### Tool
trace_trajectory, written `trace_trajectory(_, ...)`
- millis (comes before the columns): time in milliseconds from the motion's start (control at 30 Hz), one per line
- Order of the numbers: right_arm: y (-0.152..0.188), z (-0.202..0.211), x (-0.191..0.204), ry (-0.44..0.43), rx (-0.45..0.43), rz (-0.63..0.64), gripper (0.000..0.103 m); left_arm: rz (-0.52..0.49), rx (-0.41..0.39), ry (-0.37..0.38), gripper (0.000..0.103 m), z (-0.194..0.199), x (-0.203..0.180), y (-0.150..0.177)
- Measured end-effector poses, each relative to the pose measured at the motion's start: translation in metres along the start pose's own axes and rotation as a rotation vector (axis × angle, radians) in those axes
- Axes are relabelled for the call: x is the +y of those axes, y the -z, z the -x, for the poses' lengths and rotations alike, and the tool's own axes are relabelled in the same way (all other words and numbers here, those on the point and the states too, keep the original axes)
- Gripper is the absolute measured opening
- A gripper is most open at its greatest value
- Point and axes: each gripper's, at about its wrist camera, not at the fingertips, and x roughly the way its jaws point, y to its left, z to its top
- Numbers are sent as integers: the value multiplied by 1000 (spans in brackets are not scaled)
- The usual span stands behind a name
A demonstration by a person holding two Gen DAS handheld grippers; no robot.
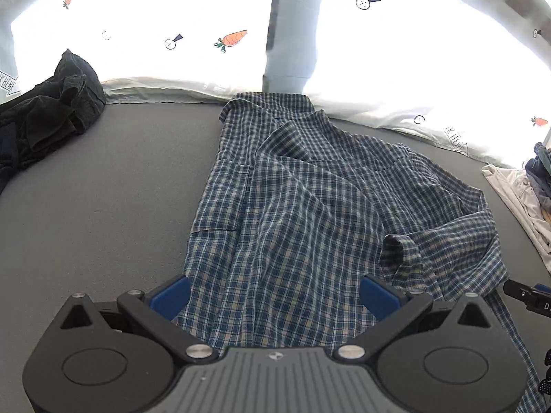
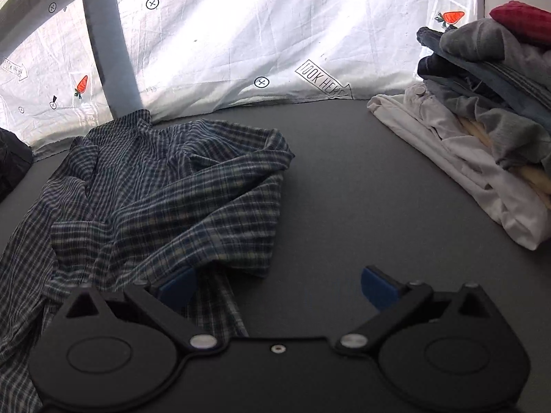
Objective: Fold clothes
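In the left wrist view, your left gripper (image 1: pixel 274 296) is hovering low with its blue fingers (image 1: pixel 170 296) spread wide, and nothing is sitting between them except the near edge of the checked shirt (image 1: pixel 310 206) passing underneath. The shirt is lying rumpled on the grey tabletop (image 1: pixel 103 189), stretching straight ahead of the fingers with its collar at the far end. A rolled cuff (image 1: pixel 399 251) is resting just ahead of the right finger. Far off to the left of the fingers, a dark heap of clothes (image 1: pixel 44 117) is sitting on the tabletop. A white printed curtain (image 1: pixel 172 34) is hanging beyond everything.

In the right wrist view, your right gripper (image 2: pixel 279 287) is also holding its fingers (image 2: pixel 378 287) wide apart, gripping nothing. The checked shirt (image 2: pixel 155 199) is lying ahead and to the left, and a strip of it is running past the left finger; you cannot tell whether that finger is touching it. Bare tabletop (image 2: pixel 344 189) is lying ahead of the right finger. Well off to the right, a stack of clothes (image 2: pixel 482 103) is piled up.
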Motion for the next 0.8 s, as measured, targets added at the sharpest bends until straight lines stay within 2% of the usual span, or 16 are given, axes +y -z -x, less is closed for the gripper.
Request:
trace_trajectory(100, 11, -4, 4, 19, 21, 43, 103, -49, 12, 70, 103, -7, -18, -2)
trace_trajectory(267, 16, -9, -2, 25, 40, 5, 103, -132, 27, 164, 101, -29, -46, -8)
trace_trajectory(333, 16, -9, -4, 22, 37, -5, 103, -151, 51, 184, 94, -41, -52, -11)
trace_trajectory(400, 16, -9, -4, 23, 38, -3, 103, -169, 75, 201, 81, -53, -59, -15)
trace_trajectory(533, 18, -11, -1, 35, 40, 20, 103, -215, 95, 210, 71, -74, -70, -20)
trace_trajectory(567, 18, -12, -1, 38, 40, 24, 103, -226, 102, 207, 64, -77, -73, -20)
trace_trajectory(633, 18, -12, 0, 40, 40, 29, 103, -227, 103, 212, 55, -79, -75, -22)
trace_trajectory(667, 19, -11, 0, 40, 40, 30, 103, -222, 99, 220, 46, -78, -74, -22)
trace_trajectory(700, 18, -11, 0, 37, 41, 30, 103, -217, 96, 228, 26, -77, -74, -23)
trace_trajectory(767, 17, -10, -3, 27, 43, 21, 103, -205, 91, 242, 3, -74, -71, -24)
trace_trajectory(800, 16, -10, -4, 23, 45, 13, 103, -195, 86, 251, 3, -72, -69, -24)
